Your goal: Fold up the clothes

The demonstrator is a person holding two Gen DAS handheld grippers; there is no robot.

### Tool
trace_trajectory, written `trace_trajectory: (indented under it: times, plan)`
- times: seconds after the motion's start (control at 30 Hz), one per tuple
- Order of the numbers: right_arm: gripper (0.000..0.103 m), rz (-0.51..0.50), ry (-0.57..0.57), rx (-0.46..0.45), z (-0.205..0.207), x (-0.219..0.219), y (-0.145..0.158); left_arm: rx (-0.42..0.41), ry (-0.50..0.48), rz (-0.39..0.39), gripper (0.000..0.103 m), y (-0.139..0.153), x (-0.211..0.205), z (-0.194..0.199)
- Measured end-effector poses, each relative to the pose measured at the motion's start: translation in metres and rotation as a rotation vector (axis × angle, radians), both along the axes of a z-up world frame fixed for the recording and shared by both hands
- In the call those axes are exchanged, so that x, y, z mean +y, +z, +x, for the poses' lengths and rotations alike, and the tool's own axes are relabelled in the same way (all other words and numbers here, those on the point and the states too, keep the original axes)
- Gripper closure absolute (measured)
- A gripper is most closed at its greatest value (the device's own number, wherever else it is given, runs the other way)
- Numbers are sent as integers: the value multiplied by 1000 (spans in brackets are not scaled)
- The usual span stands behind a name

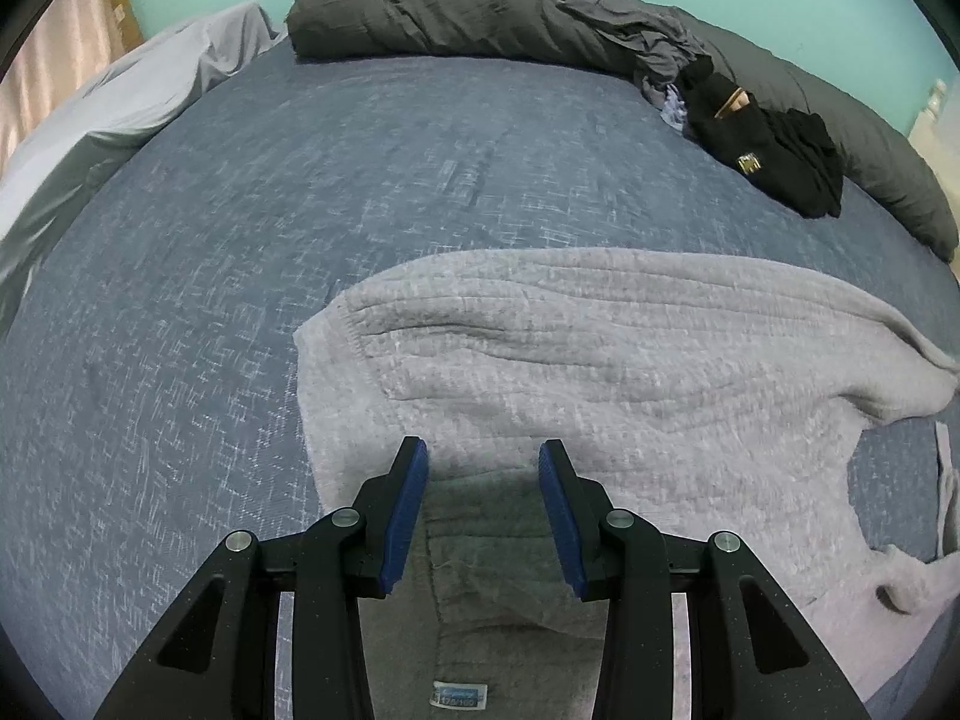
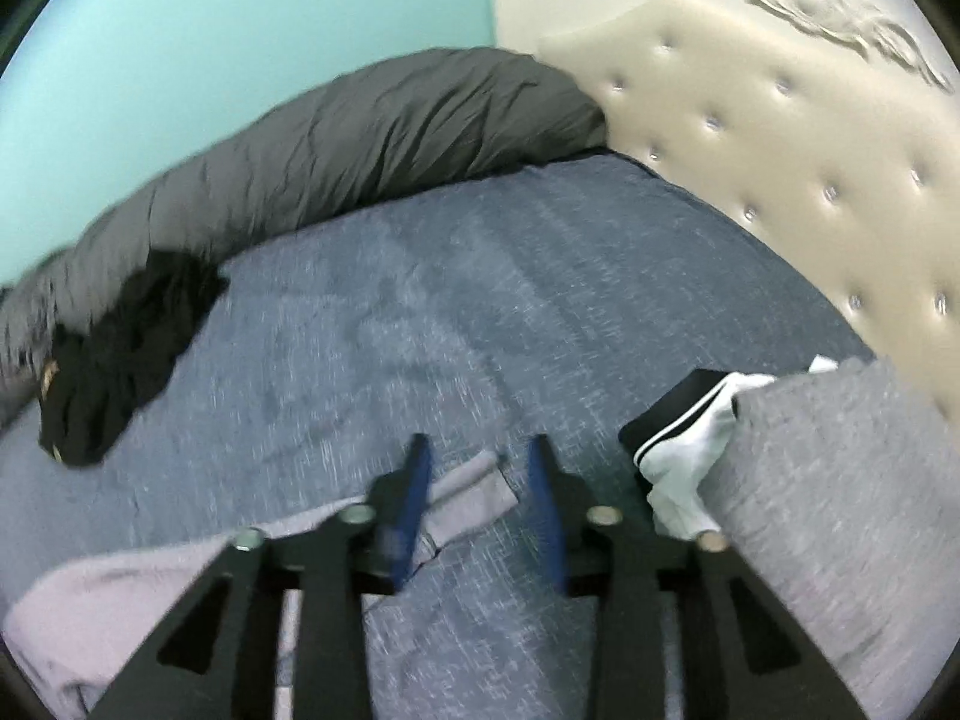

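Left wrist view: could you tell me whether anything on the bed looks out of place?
A crumpled black garment lies in a heap by the dark duvet, unfolded. The grey sweater lies spread out but rumpled, one sleeve bunched at the right.

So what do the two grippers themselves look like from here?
Both match. The left gripper has two matte black angular fingers, each lined inside with a ribbed blue pad, joined to black linkage arms by round silver pivot pins. The right gripper has the same build, blurred. No cables, markings, hands or sleeves show in either view.
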State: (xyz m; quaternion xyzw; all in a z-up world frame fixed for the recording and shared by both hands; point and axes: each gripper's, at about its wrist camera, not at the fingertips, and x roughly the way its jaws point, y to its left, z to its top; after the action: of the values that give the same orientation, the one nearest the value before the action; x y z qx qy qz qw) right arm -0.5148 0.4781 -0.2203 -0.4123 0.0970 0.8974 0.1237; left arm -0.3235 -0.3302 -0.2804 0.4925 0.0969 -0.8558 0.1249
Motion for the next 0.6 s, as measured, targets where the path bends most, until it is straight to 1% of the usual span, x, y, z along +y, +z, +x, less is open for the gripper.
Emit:
trace_trajectory:
  times: [0.03,0.07,0.13,0.23,0.27,0.33,0.4,0.5,0.6]
  plan:
    - [64,-24,11,8,3,1,-2,1,0,1,60,0,0,0]
    - [64,-26,31,-4,4,-3,-5,2,-1,3,58,0,0,1]
    - [64,5,70,-32,5,-11,-10,4,-1,6,57,1,0,1]
    - [63,-19,128,-40,10,-21,-14,6,-1,13,56,3,0,5]
    - [61,-19,141,-42,14,-24,-16,8,-1,14,56,5,0,7]
    - [60,-35,162,-63,20,-30,-24,13,-1,18,56,9,0,11]
    - [59,-73,174,-74,29,-33,-32,16,1,23,55,12,0,15]
    - [55,-148,209,-90,51,-42,-47,16,0,45,49,17,-1,24]
    - [55,-203,263,-111,76,-54,-59,16,-6,67,48,22,0,36]
